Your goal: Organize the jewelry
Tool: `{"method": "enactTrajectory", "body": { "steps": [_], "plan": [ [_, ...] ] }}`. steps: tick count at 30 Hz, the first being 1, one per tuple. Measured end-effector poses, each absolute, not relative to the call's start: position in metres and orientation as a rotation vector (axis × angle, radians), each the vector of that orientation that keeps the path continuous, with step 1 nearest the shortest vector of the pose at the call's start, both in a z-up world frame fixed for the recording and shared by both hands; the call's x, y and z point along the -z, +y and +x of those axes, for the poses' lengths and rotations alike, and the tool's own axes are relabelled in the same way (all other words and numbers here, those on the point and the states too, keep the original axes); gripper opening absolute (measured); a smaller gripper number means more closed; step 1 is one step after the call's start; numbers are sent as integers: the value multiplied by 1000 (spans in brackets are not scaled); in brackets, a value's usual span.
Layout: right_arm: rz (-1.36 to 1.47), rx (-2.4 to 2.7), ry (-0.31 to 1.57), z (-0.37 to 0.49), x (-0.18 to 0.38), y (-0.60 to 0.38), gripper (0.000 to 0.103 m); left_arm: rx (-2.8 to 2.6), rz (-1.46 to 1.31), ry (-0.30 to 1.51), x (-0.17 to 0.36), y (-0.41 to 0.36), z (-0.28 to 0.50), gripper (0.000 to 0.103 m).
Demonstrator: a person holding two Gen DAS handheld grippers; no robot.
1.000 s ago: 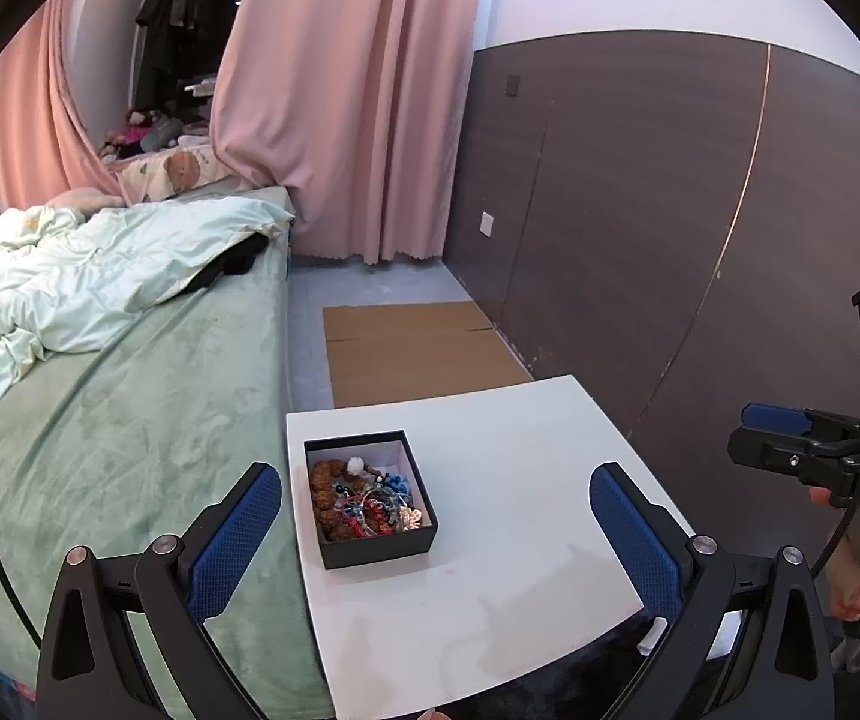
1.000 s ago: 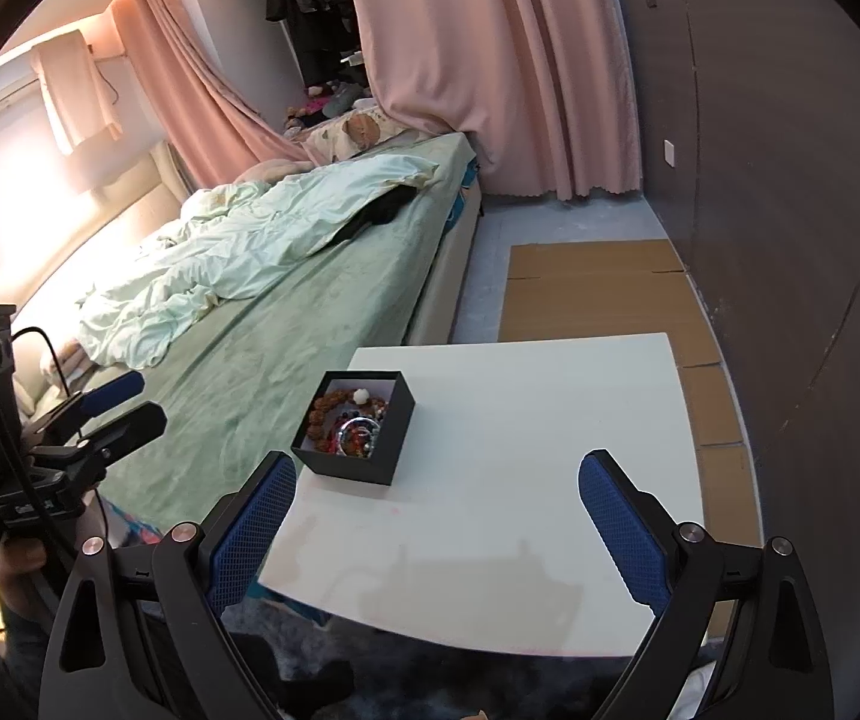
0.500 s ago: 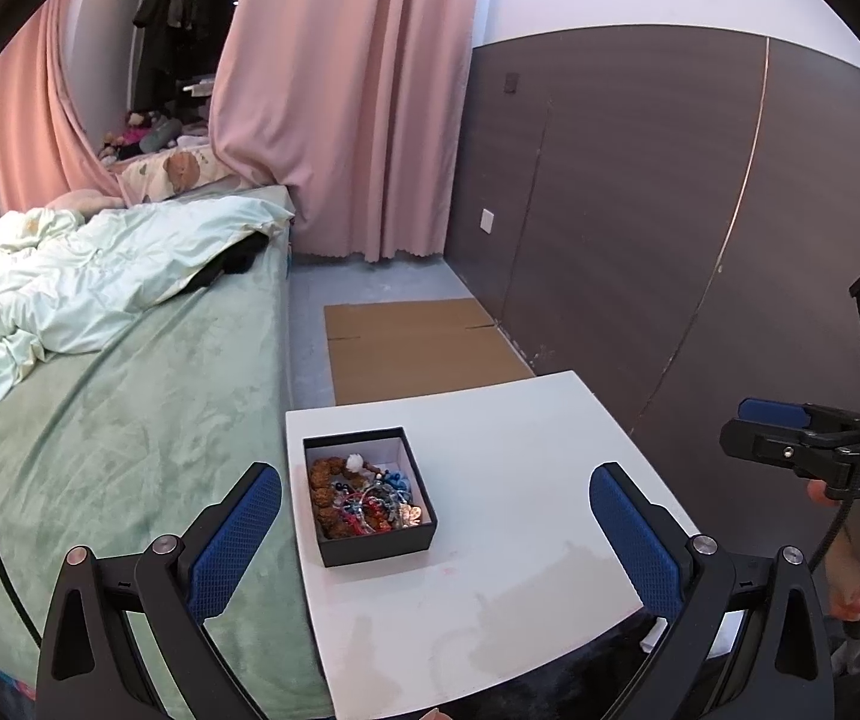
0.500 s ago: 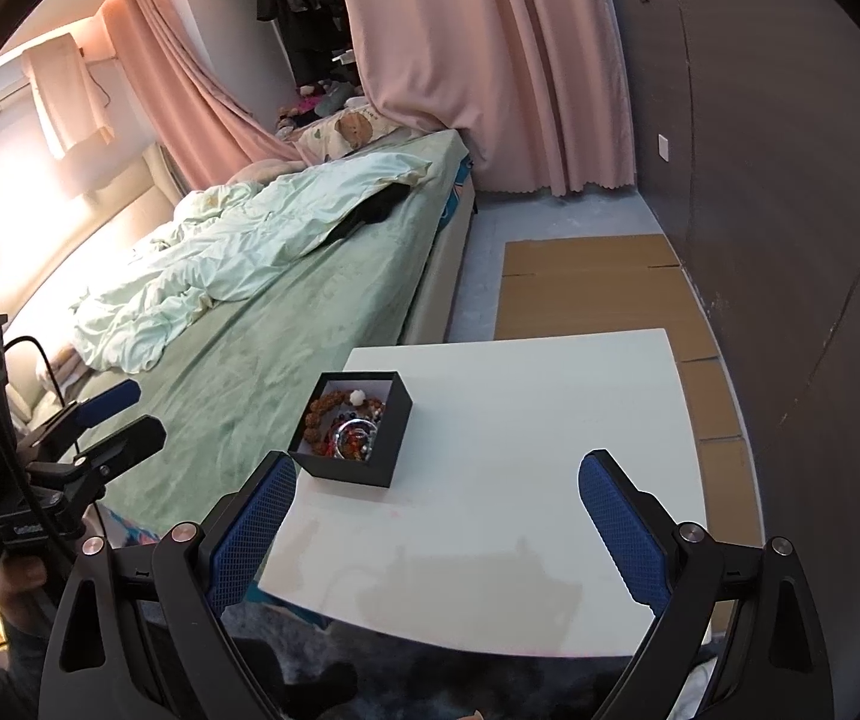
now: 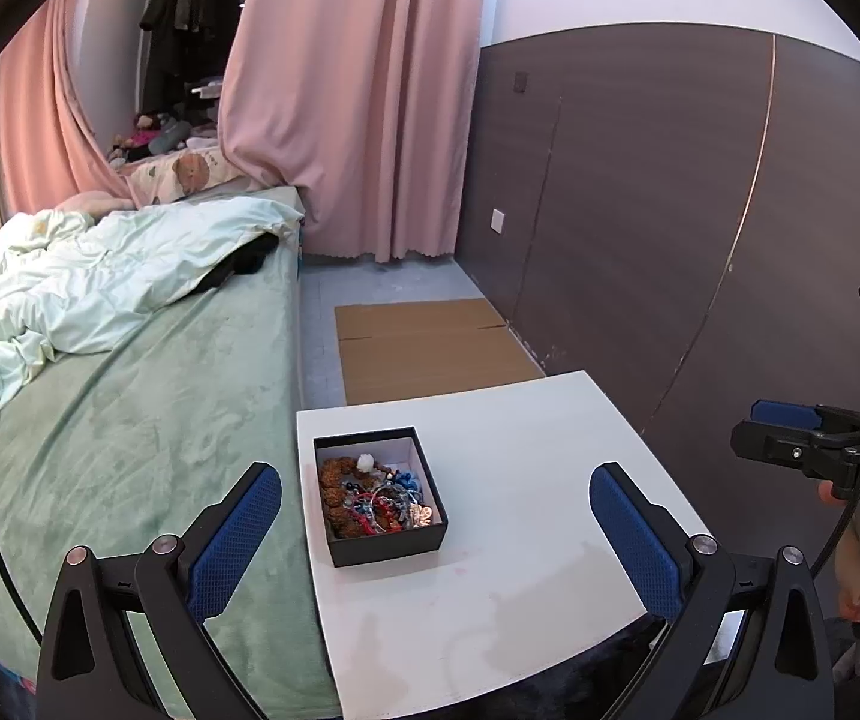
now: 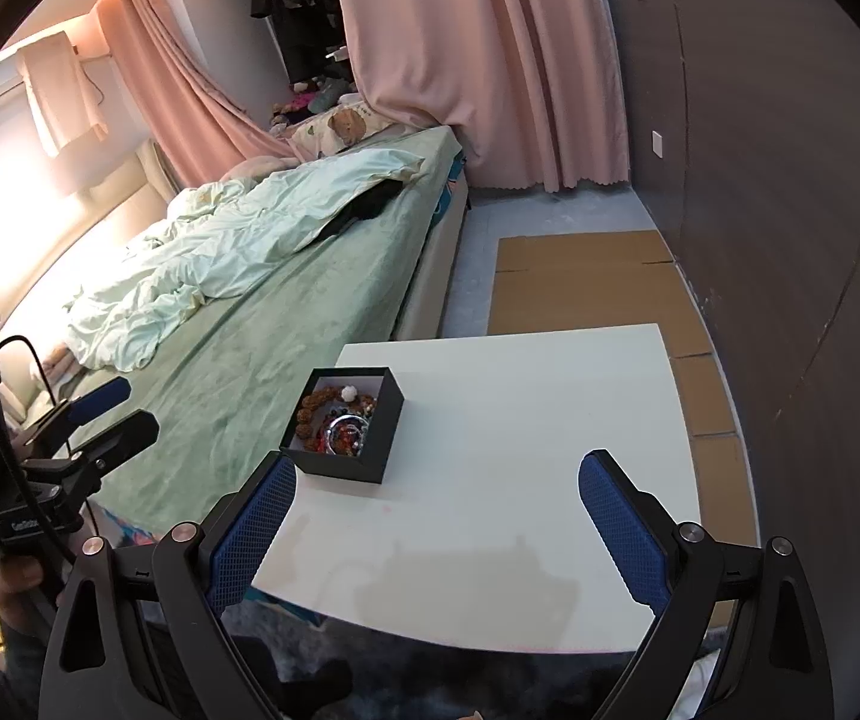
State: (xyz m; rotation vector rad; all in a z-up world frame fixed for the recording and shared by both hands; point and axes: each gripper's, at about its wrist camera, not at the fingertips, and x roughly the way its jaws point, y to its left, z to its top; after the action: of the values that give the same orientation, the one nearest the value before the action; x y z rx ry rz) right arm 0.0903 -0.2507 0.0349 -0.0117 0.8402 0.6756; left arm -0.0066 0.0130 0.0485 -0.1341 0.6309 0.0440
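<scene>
A small black open box sits near the left edge of a white table; it also shows in the right wrist view. It holds a tangle of jewelry: brown bead strings, red and blue pieces, silver rings. My left gripper is open and empty, hovering short of the box. My right gripper is open and empty above the table's near edge, right of the box. Each gripper shows in the other's view, off the table sides.
A bed with green sheet and rumpled pale quilt runs along the table's left side. Flat cardboard lies on the floor beyond the table. A dark panelled wall is on the right, pink curtains behind.
Both views have drifted only slightly; the right gripper seen from the left wrist has shifted a little. The box and jewelry have not moved. Both grippers stay open.
</scene>
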Motion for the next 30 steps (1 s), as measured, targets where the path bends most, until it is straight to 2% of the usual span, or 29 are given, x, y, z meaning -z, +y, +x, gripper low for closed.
{"method": "enactTrajectory", "body": {
  "steps": [30],
  "plan": [
    [-38,-677,864,93,-24,-235,96,-36,-150,651,-39,17,0,103]
  ]
}}
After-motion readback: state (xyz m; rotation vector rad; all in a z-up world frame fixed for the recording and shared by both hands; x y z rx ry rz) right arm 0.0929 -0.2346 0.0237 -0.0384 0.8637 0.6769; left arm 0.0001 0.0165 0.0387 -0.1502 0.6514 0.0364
